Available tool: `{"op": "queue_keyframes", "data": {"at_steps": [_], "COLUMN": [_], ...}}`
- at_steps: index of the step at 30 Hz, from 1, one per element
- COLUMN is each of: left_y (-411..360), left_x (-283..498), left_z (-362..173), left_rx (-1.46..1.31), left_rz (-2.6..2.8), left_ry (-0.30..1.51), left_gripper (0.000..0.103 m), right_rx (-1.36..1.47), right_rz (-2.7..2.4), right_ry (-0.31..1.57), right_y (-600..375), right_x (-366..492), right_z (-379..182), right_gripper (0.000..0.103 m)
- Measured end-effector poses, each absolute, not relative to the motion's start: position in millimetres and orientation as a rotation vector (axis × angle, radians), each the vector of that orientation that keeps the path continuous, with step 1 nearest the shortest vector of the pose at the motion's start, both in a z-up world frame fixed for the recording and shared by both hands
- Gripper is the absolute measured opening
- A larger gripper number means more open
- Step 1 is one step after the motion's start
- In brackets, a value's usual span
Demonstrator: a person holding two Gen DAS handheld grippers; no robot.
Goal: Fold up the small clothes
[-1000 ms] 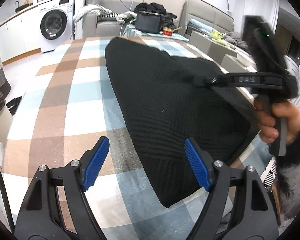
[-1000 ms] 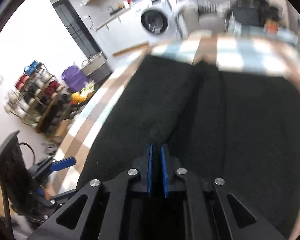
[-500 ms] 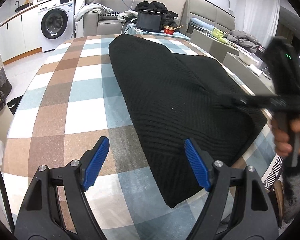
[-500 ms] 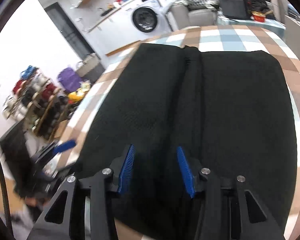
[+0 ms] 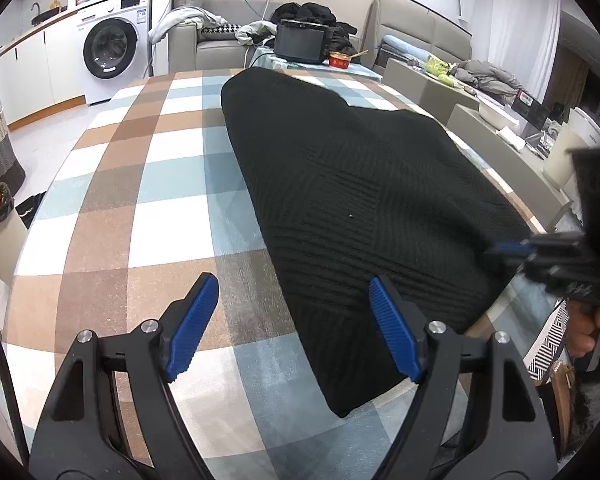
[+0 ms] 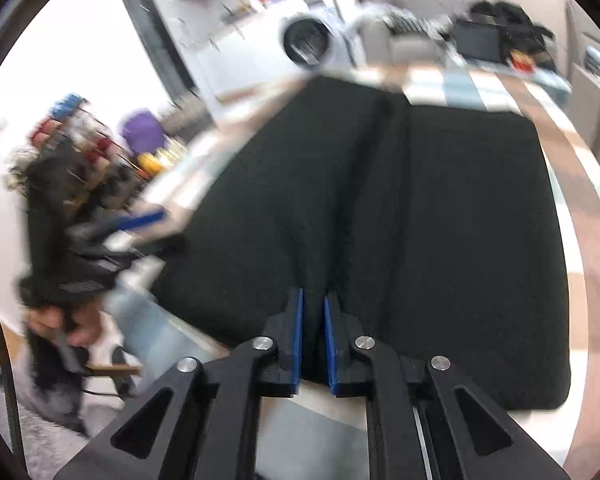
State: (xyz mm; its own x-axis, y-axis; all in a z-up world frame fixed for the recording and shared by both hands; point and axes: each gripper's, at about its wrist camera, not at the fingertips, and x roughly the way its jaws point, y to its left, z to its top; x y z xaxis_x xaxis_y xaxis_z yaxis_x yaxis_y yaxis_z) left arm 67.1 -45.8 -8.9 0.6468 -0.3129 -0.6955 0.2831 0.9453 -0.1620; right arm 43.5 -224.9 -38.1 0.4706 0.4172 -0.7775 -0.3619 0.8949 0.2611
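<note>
Black knit garment [image 5: 364,200] lies flat on the checked tablecloth [image 5: 172,184], centre to right of frame. Your left gripper [image 5: 294,324] hangs open above the cloth's near edge. Your right gripper [image 6: 313,340] pinches the garment's near hem, lower centre.

Even indoor light is seen; the left view is sharp; the right is motion-blurred; edges are fisheye-bent.
</note>
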Motion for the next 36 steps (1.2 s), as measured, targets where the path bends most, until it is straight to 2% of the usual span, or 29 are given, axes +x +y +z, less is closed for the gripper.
{"op": "queue_keyframes", "data": {"at_steps": [4,10,11,12,13,21,28,30,32,33,34,36], "left_y": [-45.2,-48.9,-49.3,-48.5,-46.8,-31.7,-37.5,-37.5,-36.5,-35.4,-34.0,-31.9], "left_x": [69.3,65.9,65.0,65.2,66.1,84.0,109.0,113.4,118.3,120.3,122.2,126.1], "left_z": [-9.2,-8.8,-8.5,-8.1,-7.5,3.2,1.3,-1.1,-3.3,-4.0,-4.1,-2.5], "left_rx": [-0.054,-0.029,-0.021,-0.02,-0.029,-0.138,-0.13,-0.128,-0.128,-0.133,-0.141,-0.155], "left_rz": [-0.324,-0.326,-0.324,-0.325,-0.329,-0.334,-0.326,-0.323,-0.32,-0.318,-0.317,-0.313], "left_ry": [0.814,0.801,0.798,0.796,0.798,0.809,0.829,0.841,0.851,0.856,0.859,0.86], "left_gripper": [0.076,0.076,0.076,0.076,0.076,0.076,0.076,0.076,0.076,0.076,0.076,0.076], "right_rx": [0.034,0.038,0.076,0.128,0.19,0.34,0.189,0.121,0.044,0.024,0.011,-0.044], "right_rz": [0.506,0.547,0.533,0.516,0.493,0.532,0.532,0.526,0.515,0.524,0.534,0.53], "right_ry": [0.915,0.942,0.931,0.92,0.913,0.995,1.002,0.991,0.968,0.956,0.931,0.852], "right_y": [-227.1,-231.9,-239.5,-245.9,-254.4,-258.6,-217.8,-205.9,-195.5,-192.3,-189.8,-185.9], "right_x": [38.6,52.2,57.1,67.8,77.2,148.5,200.2,204.8,207.3,206.9,204.8,192.2], "right_z": [-17.7,-18.6,-16.6,-15.0,-14.6,-34.0,-33.1,-33.2,-32.9,-32.0,-27.9,-12.2], "right_gripper": [0.026,0.03,0.035,0.051,0.061,0.061,0.061,0.058,0.037,0.018,0.013,0.011]}}
